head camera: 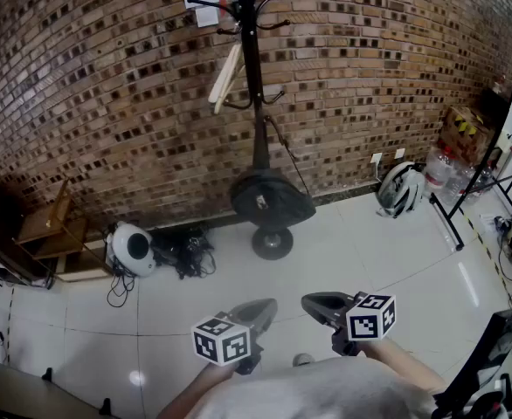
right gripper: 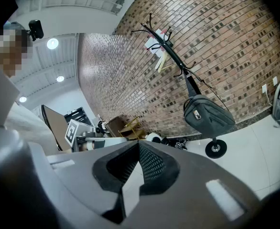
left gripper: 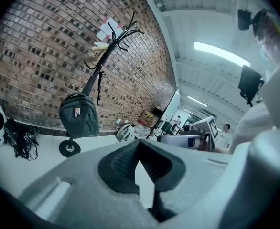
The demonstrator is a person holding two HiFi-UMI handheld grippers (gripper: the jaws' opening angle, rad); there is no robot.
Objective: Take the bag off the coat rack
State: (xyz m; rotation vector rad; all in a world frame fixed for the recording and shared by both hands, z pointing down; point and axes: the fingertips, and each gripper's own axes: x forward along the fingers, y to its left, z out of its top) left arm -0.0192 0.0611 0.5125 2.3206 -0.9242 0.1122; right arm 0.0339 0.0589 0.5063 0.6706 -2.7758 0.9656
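Left gripper (head camera: pixel 258 311) and right gripper (head camera: pixel 319 304), jaws closed on nothing, sit near; the bag (head camera: pixel 272 197) hangs low on the coat rack (head camera: pixel 254 77) far ahead, roughly between them.

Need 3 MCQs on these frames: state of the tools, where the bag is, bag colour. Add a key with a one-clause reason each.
1. The left tool and right tool are:
A. both shut, empty
B. both gripping something
C. both wide open

2. Where is the bag?
A. in the left tool
B. hanging on the coat rack
C. in the right tool

3. Bag colour?
A. white
B. dark grey
C. red

Key:
1 A: each gripper view shows the pads together with nothing between them.
2 B: the bag hangs low against the rack's pole, just above its round base, well away from both tools.
3 B: its shell reads dark grey in all three views.
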